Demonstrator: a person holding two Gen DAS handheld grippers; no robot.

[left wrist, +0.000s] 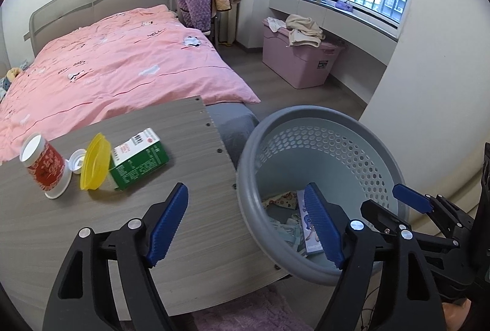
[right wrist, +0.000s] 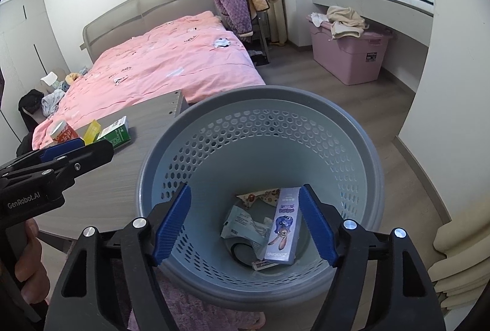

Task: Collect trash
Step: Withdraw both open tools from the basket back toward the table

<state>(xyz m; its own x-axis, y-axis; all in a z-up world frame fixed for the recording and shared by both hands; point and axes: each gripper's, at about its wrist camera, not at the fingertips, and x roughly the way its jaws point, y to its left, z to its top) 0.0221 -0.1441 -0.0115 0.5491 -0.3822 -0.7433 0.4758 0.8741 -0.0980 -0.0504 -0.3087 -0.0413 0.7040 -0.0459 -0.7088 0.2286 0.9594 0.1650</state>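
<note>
Looking at what's left on the grey wood-grain tabletop: a red-and-white paper cup standing upside down, a small white cap just beside it, a yellow translucent plastic lid propped on edge, and a green-and-white cardboard carton lying flat against that lid. All well apart from the blue-grey perforated plastic basket, which sits off the table's edge and already holds a lilac toothpaste box and some crumpled paper.

The left gripper has its blue pads spread wide with nothing between them, straddling the table edge and basket rim. The right gripper is also spread and empty, hovering over the basket mouth.

My guess on handling: everything's featherweight. The cup will crush if squeezed hard, so pinch it low across the body. The carton looks stiff enough, so grab it across the narrow sides. The lid is thin, slick and tippy, so I'd clamp its upright edge, expecting it to skate away. The cap is tiny and would be the fiddly one.
</note>
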